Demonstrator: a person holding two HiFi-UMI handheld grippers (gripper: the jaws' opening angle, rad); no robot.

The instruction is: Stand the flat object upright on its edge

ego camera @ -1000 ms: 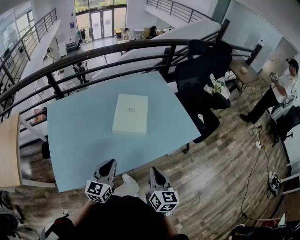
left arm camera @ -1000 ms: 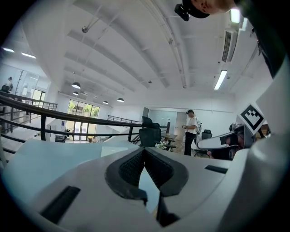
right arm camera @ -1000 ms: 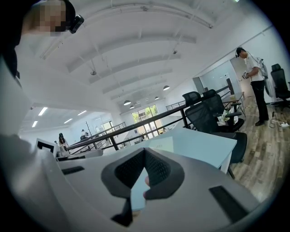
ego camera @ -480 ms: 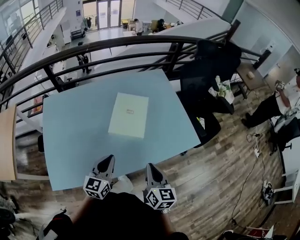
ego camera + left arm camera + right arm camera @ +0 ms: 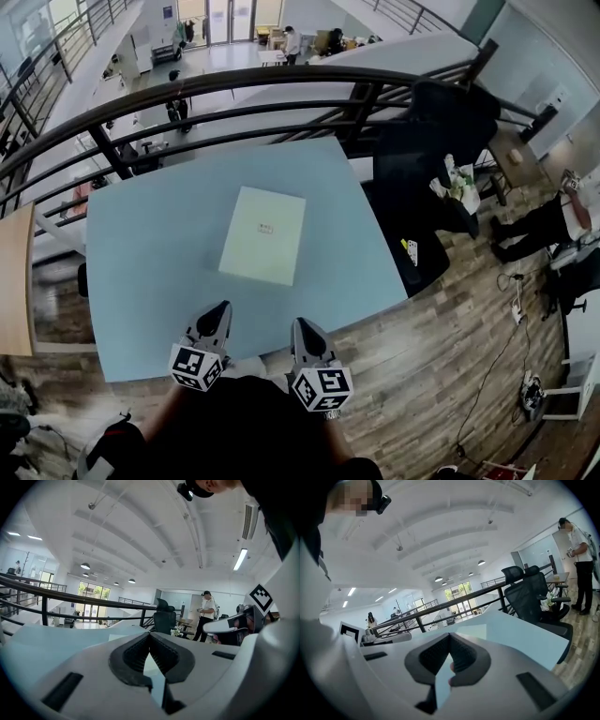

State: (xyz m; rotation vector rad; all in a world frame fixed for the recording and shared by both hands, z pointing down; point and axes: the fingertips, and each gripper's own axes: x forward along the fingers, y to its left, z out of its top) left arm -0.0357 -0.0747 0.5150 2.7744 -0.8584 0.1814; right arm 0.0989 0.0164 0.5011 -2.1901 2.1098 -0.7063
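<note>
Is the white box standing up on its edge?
No, the white box lies flat on its big side in the middle of the blue table.

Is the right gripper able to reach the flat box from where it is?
Probably yes. The box lies alone on the table, ahead of the right gripper at the near edge, with nothing between. Its jaws are shut, so they'd need opening.
</note>
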